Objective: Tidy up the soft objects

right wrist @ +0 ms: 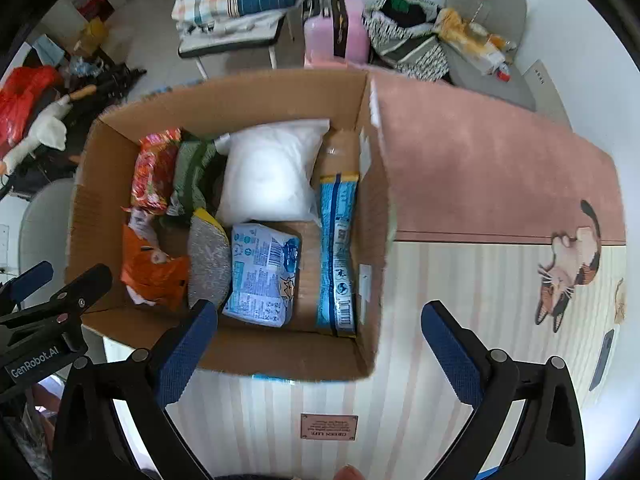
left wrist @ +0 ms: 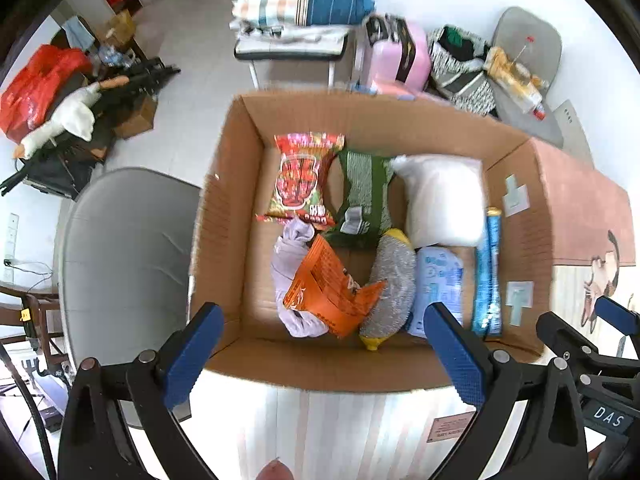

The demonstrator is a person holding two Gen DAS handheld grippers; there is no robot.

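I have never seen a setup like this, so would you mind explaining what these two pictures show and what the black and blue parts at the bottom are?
There is no robot here: a person holds a two-finger gripper in each hand, and each gripper carries a wide-angle camera that looks along its fingers. One picture comes from the left gripper, the other from the right gripper. The black arms with blue pads are those fingers. Both grippers point down, stand open and hold nothing.

Below them an open cardboard box sits on a pink and striped mat with a cat picture. In the box lie soft things: a white pillow, a red snack bag, a green bag, an orange bag, a grey scrubbing pad, a pale blue packet and a long blue packet.
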